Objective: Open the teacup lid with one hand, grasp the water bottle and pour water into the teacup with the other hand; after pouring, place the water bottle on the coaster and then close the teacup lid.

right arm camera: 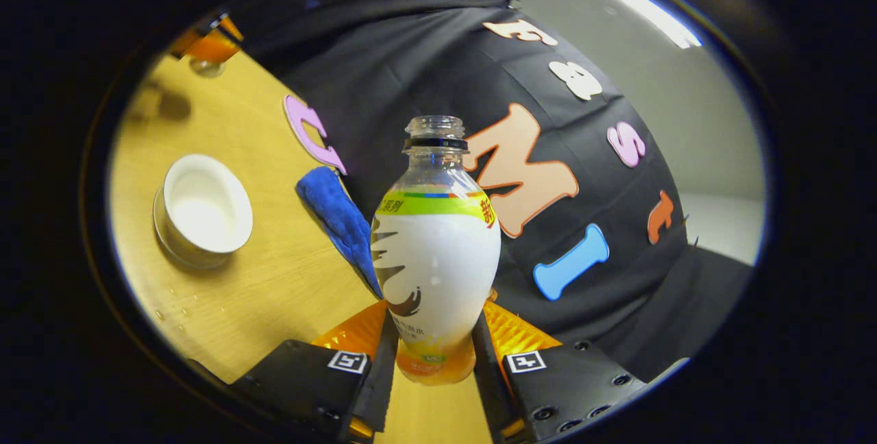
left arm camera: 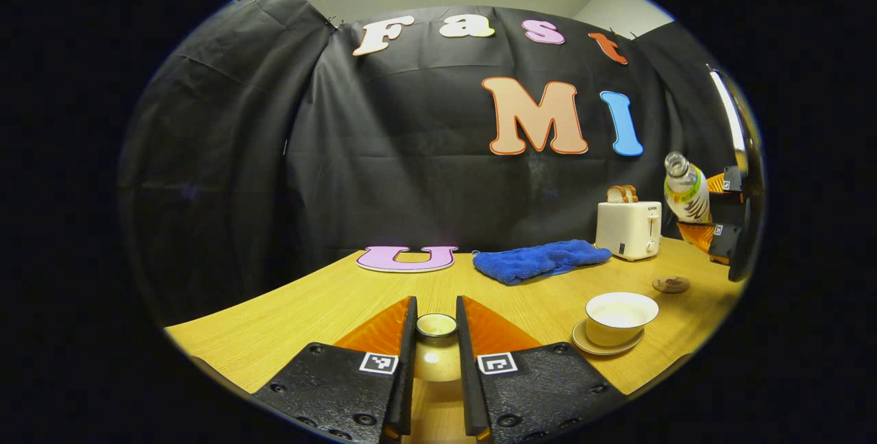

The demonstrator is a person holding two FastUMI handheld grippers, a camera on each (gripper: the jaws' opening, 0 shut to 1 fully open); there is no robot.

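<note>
Holding the lid (left arm camera: 436, 325) pinched in the left gripper (left arm camera: 436, 362), away from the cup (left arm camera: 621, 318); squeezing the bottle (right arm camera: 436, 245) in the right gripper (right arm camera: 433, 362), tipping it toward the cup for pouring.

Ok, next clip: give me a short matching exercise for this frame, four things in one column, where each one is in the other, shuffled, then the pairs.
Things
1. teacup lid
2. water bottle
3. teacup
4. bread slices

Places
A. in the toaster
B. on its saucer, uncovered
C. between the left gripper fingers
D. held off the table by the right gripper

Pairs: 1-C, 2-D, 3-B, 4-A
</note>
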